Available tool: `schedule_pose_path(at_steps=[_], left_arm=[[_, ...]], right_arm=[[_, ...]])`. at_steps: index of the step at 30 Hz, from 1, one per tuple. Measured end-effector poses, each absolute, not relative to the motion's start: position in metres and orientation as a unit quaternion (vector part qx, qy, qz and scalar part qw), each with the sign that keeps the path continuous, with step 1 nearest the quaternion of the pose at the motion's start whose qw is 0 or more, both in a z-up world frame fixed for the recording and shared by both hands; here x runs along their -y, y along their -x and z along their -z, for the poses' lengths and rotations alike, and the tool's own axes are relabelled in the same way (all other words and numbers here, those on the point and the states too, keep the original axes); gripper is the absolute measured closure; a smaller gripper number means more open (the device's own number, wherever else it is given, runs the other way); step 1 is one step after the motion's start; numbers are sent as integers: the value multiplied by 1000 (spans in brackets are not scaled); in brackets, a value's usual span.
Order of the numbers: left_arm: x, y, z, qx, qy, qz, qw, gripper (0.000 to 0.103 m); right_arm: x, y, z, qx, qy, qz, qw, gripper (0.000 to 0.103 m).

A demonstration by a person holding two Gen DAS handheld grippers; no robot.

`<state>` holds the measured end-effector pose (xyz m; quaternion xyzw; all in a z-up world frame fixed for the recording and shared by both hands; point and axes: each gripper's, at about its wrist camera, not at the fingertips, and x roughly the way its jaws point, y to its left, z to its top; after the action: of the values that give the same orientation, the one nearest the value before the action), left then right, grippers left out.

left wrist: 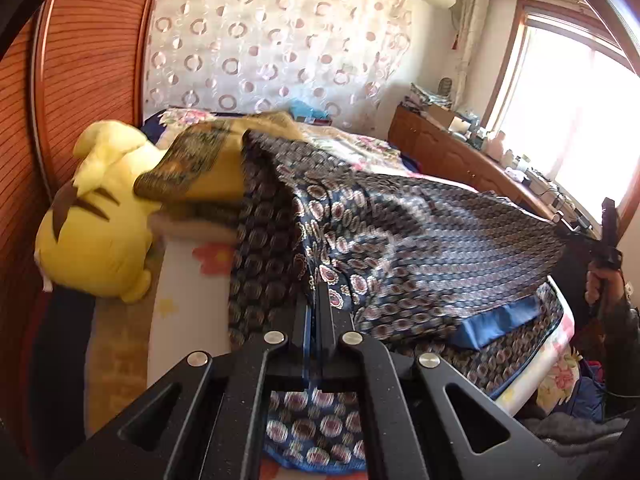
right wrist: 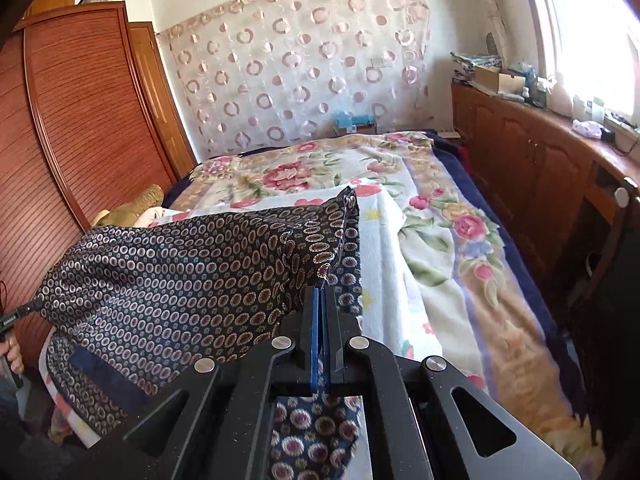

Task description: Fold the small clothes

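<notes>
Two grippers, left gripper point(left wrist: 316, 300) and right gripper point(right wrist: 321, 300), blue-padded fingers pinched on navy medallion-print garment point(right wrist: 180, 272), satiny and rippled, stretched above floral-blanketed bed point(right wrist: 460, 240). Beside it: yellow plush toy point(left wrist: 96, 248), slatted wooden wardrobe point(right wrist: 60, 120). No legible writing.

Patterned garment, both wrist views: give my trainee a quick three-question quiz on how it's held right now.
1. True or false: the left gripper is shut on the patterned garment.
2. The right gripper grips the garment at: A) a raised edge, B) nothing, C) the floral blanket.
3. Fill in: the yellow plush toy lies beside the wooden ____.

Key: 1 true; 2 A; 3 wardrobe.
</notes>
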<state>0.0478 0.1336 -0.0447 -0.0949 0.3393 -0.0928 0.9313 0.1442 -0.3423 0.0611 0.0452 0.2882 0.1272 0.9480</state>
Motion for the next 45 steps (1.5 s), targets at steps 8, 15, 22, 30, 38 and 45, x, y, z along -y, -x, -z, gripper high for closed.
schedule_pose_path(at_steps=[8,15,22,30,38,45], left_arm=[[-146,-19,77,-369,112,69,920,101],[-143,-22,82,-383,99,61,916,101],[-144,-20,77,-372,92,56,922,92],[-136,-17,66,-351,66,57,932,43],[-129,-24,71,-356,45,29,933,26],[-139,-25,88,-374,62,7,925,26]], right_arm=[[351,-112,-47,-286,-24,-108,952,102],[358,-101,-33,-312,-36,-102,944,102],[350,-109,-26,-330,-22,-101,938,102],[350,-97,-31,-320,-1,-97,942,99],[347,-82,-43,-290,21,-78,954,77],[313,-74,-28,-294,57,-117,947,54]])
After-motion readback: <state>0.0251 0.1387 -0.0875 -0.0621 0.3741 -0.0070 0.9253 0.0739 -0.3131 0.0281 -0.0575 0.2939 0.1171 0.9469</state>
